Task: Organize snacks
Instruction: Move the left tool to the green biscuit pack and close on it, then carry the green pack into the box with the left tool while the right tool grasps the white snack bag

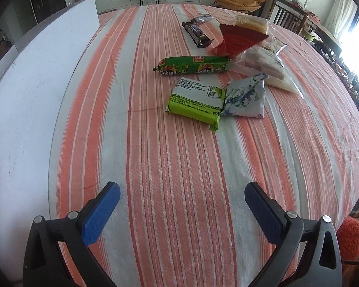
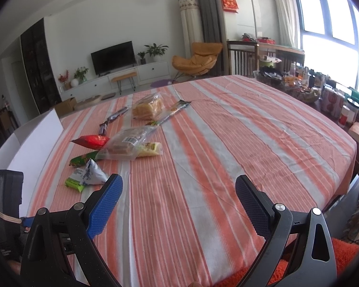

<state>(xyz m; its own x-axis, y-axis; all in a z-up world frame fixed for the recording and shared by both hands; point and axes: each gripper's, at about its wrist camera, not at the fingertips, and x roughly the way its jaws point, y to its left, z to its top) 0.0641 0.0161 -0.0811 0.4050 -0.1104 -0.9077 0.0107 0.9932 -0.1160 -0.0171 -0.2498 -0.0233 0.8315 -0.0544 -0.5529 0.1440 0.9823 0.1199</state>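
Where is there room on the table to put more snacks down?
Room: the striped tablecloth between the left gripper and the lime-green packet; also right of the clear biscuit bag, toward the window. Crowded: from the green sausage to the chocolate bar.

The tablecloth (image 1: 179, 155) is seen as woven cloth, matt and slightly rough. Glossy plastic film is noted on the green sausage wrapper (image 1: 191, 65) and clear bread bag (image 2: 147, 107). Textured blue pads (image 1: 100, 215) are set in black plastic.

Snacks (image 1: 217, 71) clustered, hand-held gripper (image 1: 182, 197) apparently empty
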